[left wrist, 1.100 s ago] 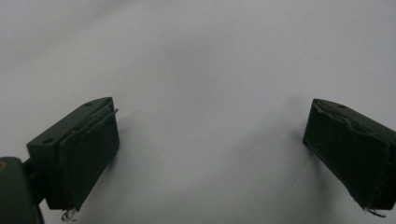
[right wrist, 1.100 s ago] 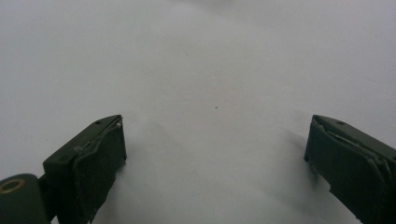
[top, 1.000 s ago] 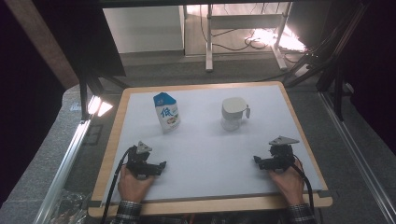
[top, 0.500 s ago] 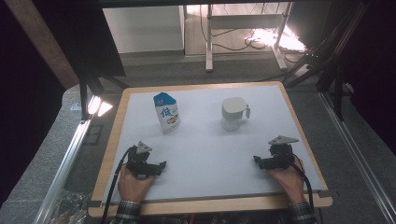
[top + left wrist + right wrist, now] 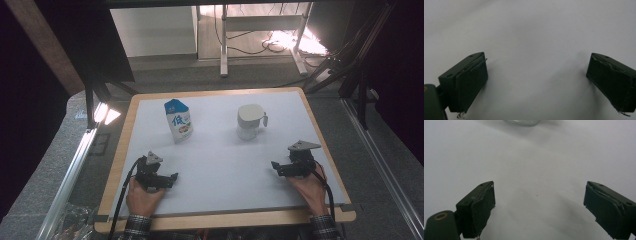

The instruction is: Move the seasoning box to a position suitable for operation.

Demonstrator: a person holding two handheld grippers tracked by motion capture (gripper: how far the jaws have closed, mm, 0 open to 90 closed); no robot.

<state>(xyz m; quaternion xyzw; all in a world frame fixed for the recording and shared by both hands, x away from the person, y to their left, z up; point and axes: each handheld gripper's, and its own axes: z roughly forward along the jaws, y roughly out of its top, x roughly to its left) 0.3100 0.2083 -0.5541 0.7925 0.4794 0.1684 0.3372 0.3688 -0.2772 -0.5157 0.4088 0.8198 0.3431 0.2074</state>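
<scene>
White table lies under both my tongs. My left tongs rest near the front left edge, jaws wide apart, holding nothing. My right tongs rest near the front right, also wide apart and empty. Farther back stand a milk carton and a white cup, well apart from each other.

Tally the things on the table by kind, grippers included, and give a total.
Cartons: 1, the carton
Jugs: 1, the jug
Grippers: 2, left gripper and right gripper, both open and empty
Total: 4
</scene>
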